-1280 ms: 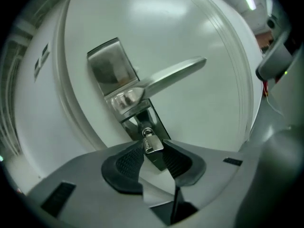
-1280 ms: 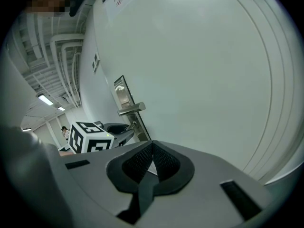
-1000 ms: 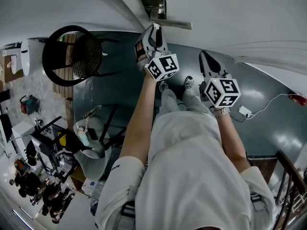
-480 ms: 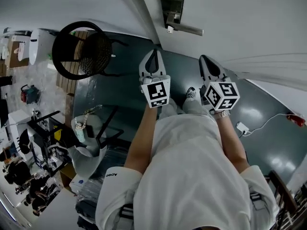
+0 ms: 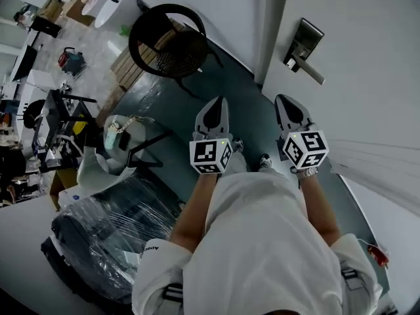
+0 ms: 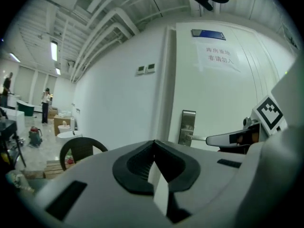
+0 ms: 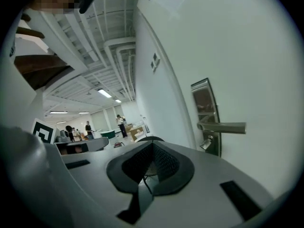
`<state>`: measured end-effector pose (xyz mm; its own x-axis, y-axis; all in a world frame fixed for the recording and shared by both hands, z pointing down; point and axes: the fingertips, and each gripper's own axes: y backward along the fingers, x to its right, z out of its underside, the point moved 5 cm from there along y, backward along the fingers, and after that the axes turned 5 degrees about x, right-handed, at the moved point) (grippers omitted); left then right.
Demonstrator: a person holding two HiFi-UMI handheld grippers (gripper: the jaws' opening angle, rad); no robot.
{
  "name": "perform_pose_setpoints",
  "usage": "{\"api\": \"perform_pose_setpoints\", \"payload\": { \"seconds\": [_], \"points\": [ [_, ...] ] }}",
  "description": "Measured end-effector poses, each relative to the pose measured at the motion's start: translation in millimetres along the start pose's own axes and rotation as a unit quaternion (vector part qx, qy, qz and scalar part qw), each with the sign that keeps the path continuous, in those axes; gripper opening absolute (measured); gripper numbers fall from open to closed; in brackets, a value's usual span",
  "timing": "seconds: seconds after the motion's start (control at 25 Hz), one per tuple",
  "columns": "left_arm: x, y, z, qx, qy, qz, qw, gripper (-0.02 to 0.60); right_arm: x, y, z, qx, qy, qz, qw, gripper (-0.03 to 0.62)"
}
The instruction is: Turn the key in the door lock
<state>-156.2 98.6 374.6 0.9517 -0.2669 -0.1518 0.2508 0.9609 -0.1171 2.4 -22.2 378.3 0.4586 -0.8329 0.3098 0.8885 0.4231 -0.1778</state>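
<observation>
Both closed and empty, our left gripper (image 5: 216,102), at the lock (image 5: 303,39) a second ago and its jaws just closing, and our right gripper (image 5: 284,100) now hang back from the door (image 5: 367,64), leaving the key (image 7: 206,142) under the handle (image 7: 224,126), so we judge turning done.

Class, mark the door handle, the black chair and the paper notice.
door handle (image 7: 223,126): right gripper view, on the lever.
black chair (image 5: 172,56): head view, on its mesh.
paper notice (image 6: 219,57): left gripper view, on the sheet's middle.
</observation>
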Motion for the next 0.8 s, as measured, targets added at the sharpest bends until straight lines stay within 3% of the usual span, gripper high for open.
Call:
{"api": "perform_pose_setpoints", "payload": {
  "seconds": [0.16, 0.4, 0.6, 0.8],
  "points": [
    [-2.6, 54.8, -3.5, 0.031, 0.019, -0.083, 0.9959, 0.009, -28.7, 3.7, 2.9, -0.013, 0.015, -0.073, 0.997, 0.002],
    [-0.6, 134.8, -3.5, 0.04, 0.02, -0.181, 0.9825, 0.008, -75.5, 20.7, 9.4, -0.036, 0.032, -0.164, 0.985, 0.002],
    [-9.3, 181.8, -3.3, 0.044, 0.017, -0.219, 0.9746, 0.008, -116.3, 24.1, 11.0, -0.036, 0.042, -0.205, 0.977, 0.002],
    [-28.7, 220.7, -14.4, 0.058, 0.005, -0.225, 0.9727, 0.008, -165.1, 24.6, 10.0, -0.028, 0.057, -0.228, 0.972, 0.002]
  ]
}}
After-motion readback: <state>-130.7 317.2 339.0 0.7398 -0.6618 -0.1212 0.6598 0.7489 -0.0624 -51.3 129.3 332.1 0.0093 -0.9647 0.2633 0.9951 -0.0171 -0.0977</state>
